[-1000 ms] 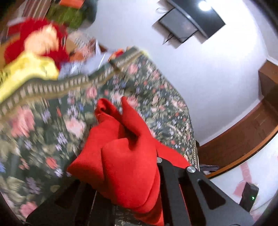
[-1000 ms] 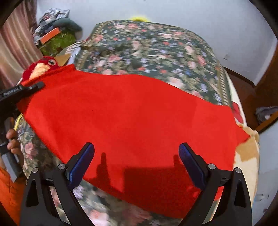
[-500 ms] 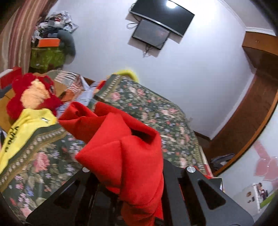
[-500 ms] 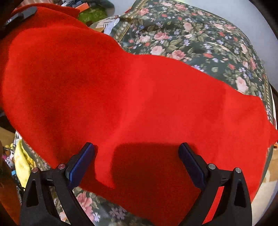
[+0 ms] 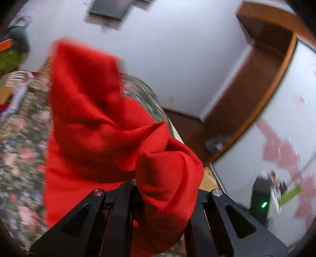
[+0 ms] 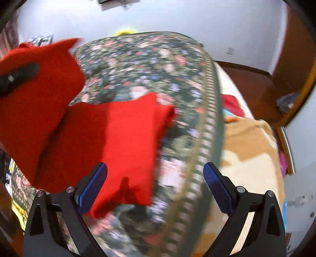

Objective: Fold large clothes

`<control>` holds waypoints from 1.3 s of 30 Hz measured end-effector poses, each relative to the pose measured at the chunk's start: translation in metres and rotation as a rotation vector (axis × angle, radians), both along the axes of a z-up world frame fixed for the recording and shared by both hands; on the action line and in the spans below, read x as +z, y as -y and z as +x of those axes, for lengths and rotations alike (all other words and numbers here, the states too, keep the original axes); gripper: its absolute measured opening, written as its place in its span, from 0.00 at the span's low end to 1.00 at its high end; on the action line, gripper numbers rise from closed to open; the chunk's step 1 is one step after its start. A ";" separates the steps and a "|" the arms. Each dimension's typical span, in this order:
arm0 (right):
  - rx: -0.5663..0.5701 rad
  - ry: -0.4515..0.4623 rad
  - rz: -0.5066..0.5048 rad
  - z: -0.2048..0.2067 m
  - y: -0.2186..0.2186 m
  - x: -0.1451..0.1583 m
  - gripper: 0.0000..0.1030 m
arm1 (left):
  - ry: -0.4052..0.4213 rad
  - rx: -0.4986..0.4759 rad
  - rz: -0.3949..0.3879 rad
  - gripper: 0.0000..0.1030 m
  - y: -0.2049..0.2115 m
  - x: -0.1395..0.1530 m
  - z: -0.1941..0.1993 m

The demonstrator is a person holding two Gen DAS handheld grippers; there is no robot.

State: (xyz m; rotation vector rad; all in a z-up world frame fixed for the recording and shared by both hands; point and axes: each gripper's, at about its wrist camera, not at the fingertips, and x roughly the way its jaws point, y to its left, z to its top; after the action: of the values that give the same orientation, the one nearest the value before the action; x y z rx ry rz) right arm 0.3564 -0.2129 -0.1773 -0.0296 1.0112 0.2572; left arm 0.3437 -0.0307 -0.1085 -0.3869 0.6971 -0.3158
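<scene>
Left tool (image 5: 136,189): clamped on red cloth (image 5: 94,122) | right tool (image 6: 155,178): jaws apart, empty | floral bedspread (image 6: 150,65) beneath

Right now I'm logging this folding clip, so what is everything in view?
cloth: one, red, partly on the bed, one end lifted by the left gripper
bedspread: one, dark green floral, covering the bed
blanket: one, tan and cream, at the bed's right edge
screen: one, dark, on the white wall
wooden trim: brown, along the wall at right
left gripper: black, shut on the cloth
right gripper: black with blue pads, open, above the cloth's near edge
</scene>
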 end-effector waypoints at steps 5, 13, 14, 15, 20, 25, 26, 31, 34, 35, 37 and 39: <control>-0.076 -0.022 -0.002 -0.009 0.042 -0.010 0.94 | -0.141 -0.209 0.149 0.03 0.070 -0.052 0.000; -0.127 -0.048 0.029 -0.027 0.074 -0.011 0.94 | -0.312 -0.300 0.165 0.34 0.060 -0.084 -0.023; -0.128 -0.042 0.034 -0.027 0.074 -0.009 0.94 | -0.300 -0.305 0.157 0.42 0.056 -0.080 -0.028; -0.127 -0.036 0.038 -0.028 0.072 -0.006 0.94 | -0.281 -0.308 0.154 0.44 0.054 -0.075 -0.036; -0.100 0.021 0.087 -0.033 0.058 0.015 0.94 | -0.130 -0.279 0.213 0.52 0.028 -0.026 -0.071; -0.017 0.064 0.136 -0.035 0.025 0.035 0.94 | -0.059 -0.137 0.304 0.60 -0.016 -0.005 -0.080; -0.003 0.067 0.144 -0.034 0.019 0.036 0.94 | -0.068 -0.109 0.323 0.60 -0.026 -0.006 -0.078; 0.073 0.031 0.221 -0.028 -0.020 0.024 0.94 | -0.131 -0.017 0.378 0.60 -0.060 -0.025 -0.070; 0.102 -0.031 0.198 -0.022 -0.038 0.001 0.94 | -0.176 -0.024 0.374 0.60 -0.071 -0.043 -0.070; 0.107 -0.049 0.189 -0.021 -0.041 -0.004 0.94 | -0.196 -0.026 0.382 0.60 -0.071 -0.051 -0.070; 0.114 -0.106 0.167 -0.018 -0.046 -0.024 0.94 | -0.235 -0.038 0.394 0.60 -0.072 -0.067 -0.073; 0.108 -0.141 0.143 -0.019 -0.042 -0.037 0.94 | -0.278 -0.046 0.402 0.60 -0.073 -0.081 -0.075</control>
State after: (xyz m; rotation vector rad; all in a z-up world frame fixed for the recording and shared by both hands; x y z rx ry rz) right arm 0.3379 -0.1704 -0.2144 0.0648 1.1306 0.4345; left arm 0.2690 0.0420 -0.1897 -0.0301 1.0206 -0.1590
